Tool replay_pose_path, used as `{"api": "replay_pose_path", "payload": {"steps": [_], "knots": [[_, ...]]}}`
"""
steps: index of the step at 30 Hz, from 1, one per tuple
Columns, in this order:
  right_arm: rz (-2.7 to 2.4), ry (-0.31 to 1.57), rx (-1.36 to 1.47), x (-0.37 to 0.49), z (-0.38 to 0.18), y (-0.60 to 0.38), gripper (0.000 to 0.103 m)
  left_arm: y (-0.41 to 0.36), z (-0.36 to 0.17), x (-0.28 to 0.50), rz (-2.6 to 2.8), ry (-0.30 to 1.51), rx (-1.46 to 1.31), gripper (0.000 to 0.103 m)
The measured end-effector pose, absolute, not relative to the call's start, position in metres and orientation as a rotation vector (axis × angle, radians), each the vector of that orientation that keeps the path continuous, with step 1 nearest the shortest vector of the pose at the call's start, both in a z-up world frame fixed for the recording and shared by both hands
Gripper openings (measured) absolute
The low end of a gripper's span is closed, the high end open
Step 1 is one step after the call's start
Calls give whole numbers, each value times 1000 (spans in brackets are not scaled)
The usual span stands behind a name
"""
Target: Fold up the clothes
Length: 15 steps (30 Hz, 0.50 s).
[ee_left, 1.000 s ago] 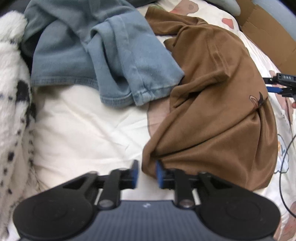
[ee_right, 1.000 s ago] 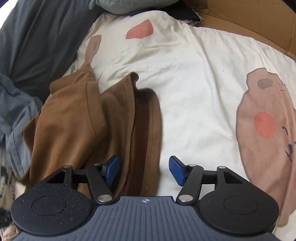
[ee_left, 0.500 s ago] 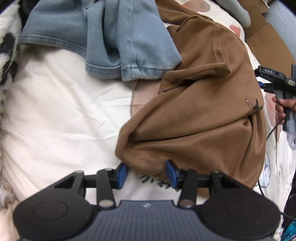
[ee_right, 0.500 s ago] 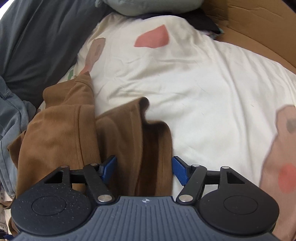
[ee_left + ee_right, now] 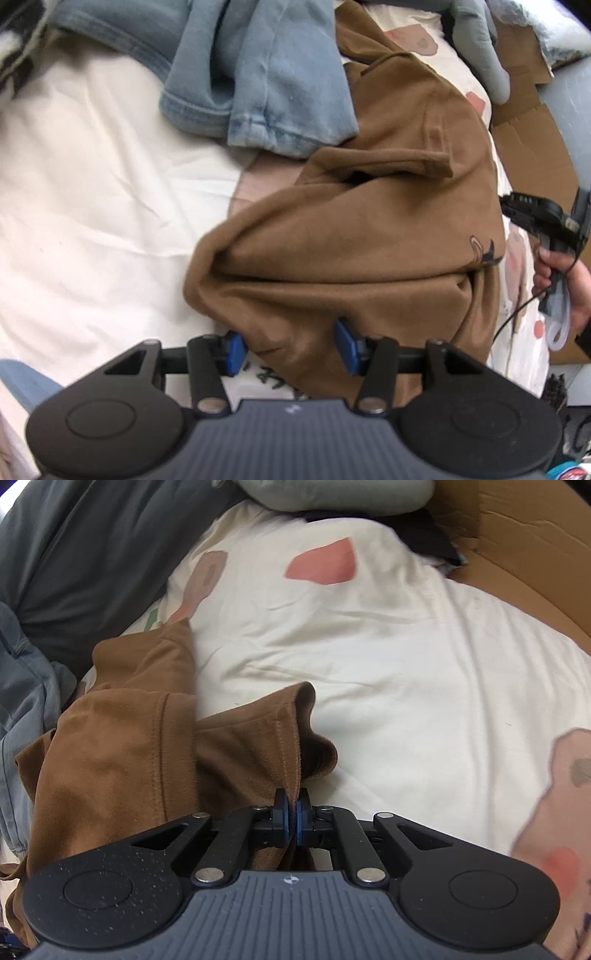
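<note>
The brown garment (image 5: 369,229) lies crumpled on a cream printed bedsheet (image 5: 92,203) in the left wrist view, right of centre, with a small dark motif near its right edge. The left gripper (image 5: 290,345) stands about half open, its jaws having just been opening; the garment's near edge sits between the blue pads (image 5: 345,345), bunched against the right pad, while the left pad is close beside the cloth without clearly pressing it. A pair of blue jeans (image 5: 258,74) lies at the far side, one hem overlapping the brown garment's far left part. At the far right, a person's hand (image 5: 565,280) holds the right gripper's handle beside the garment's right edge. Brown cardboard (image 5: 535,140) shows beyond the bed on the right.

In the right wrist view the right gripper (image 5: 292,821) is pinched tight on a hemmed edge of the brown garment (image 5: 122,775), the blue pads almost meeting with a thin fold of cloth between them. The garment spreads to the near left; the bedsheet (image 5: 406,683) fills the right. A dark grey cloth (image 5: 74,554) lies far left, a grey-green pillow (image 5: 332,494) at the far edge.
</note>
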State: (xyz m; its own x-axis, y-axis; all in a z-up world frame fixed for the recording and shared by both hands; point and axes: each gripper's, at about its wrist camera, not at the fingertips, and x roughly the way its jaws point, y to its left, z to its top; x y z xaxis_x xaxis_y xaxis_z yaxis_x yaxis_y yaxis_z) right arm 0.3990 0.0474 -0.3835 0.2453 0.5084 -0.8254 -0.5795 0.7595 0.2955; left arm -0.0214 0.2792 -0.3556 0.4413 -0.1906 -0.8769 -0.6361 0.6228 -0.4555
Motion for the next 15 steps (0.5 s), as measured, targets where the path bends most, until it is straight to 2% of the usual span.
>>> {"api": "replay_pose_path", "payload": {"steps": [2, 4, 6, 7, 15], "knots": [[730, 1095, -74, 398, -379, 37, 1, 276, -358, -21, 324, 1104, -903, 50], [716, 1095, -74, 396, -374, 25, 1, 272, -360, -20, 312, 1091, -908, 41], [697, 1094, -75, 391, -369, 11, 1, 270, -363, -17, 307, 1092, -905, 16], [687, 1093, -70, 389, -366, 3, 1, 269, -364, -16, 306, 1097, -905, 9], [579, 1101, -54, 368, -349, -61, 1, 260, -351, -9, 233, 1106, -819, 5]]}}
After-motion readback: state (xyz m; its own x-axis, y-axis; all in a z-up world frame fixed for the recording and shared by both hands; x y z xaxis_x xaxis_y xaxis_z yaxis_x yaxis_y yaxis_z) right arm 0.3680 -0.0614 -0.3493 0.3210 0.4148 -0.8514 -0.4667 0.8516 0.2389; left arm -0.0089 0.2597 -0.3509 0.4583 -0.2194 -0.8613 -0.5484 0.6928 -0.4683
